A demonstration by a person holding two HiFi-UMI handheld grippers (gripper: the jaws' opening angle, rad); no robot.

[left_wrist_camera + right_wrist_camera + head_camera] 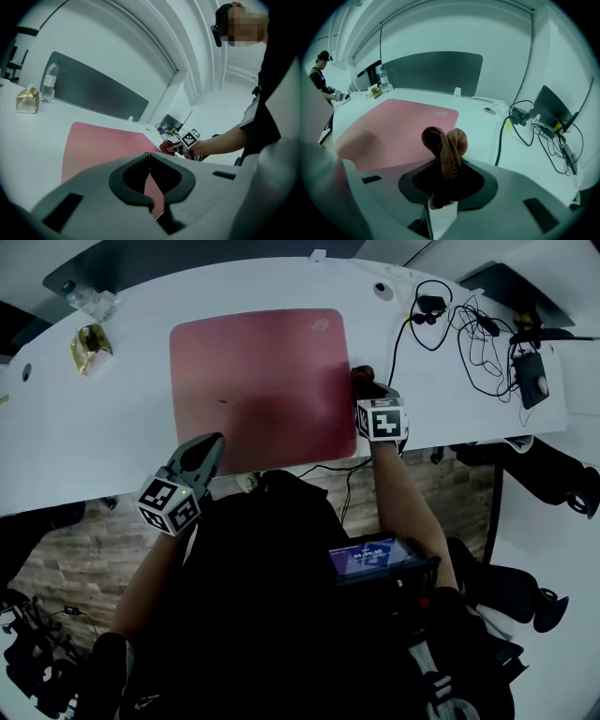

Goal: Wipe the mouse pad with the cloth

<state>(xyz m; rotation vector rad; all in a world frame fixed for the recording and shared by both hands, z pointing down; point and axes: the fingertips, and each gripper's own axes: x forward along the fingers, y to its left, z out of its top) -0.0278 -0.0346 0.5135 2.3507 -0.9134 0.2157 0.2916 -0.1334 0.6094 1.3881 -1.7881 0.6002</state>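
On the white desk (112,418): brown cloth (360,373) held at the red mouse pad's (258,381) right edge.
Head view: the right gripper (364,382) is at that edge and the left gripper (214,444) over the near-left corner. Left gripper view: jaws together, nothing between them. Right gripper view: jaws clamped on the bunched cloth, the pad just beyond.

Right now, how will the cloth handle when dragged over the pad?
Likely floppy: the cloth bunches in folds in the right gripper. Probably light, as the folds stand up. Its ribbed knit may drag on the pad.
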